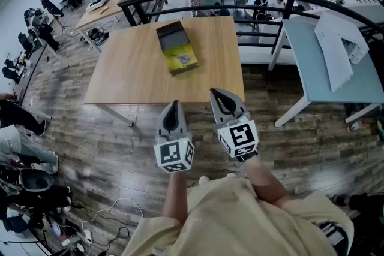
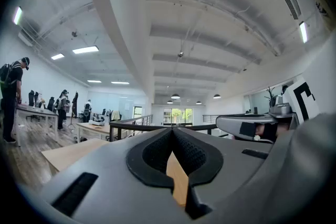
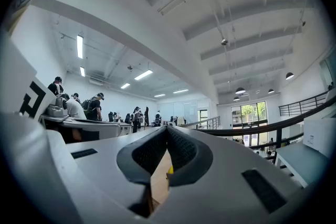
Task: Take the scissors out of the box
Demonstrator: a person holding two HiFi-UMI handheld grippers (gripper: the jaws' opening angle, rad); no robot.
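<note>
Scissors: not separately discernible in any view. By the task sentence they lie inside the box (image 1: 177, 48), which rests flat near the middle of the wooden table (image 1: 132, 69). The far part of the box looks dark and the near part yellow; whether a lid covers the contents cannot be determined.

Left gripper (image 1: 174, 104): jaws together at the tips, nothing between them. In the left gripper view (image 2: 172, 129) only a sliver of table shows through the opening behind the closed tips.

Right gripper (image 1: 217, 93): jaws likewise together and empty. In the right gripper view (image 3: 167, 128) the same opening shows table and a small yellow patch, probably the box.

Position: both grippers are held side by side close to the person's body, over the floor, just short of the near table edge, and pointing forward toward the box. This reads as a ready posture ahead of the reach, with neither tool committed.

Relation to target: the box lies ahead of both grippers, well apart from them and roughly on the line between them. The task appears not yet begun.
</note>
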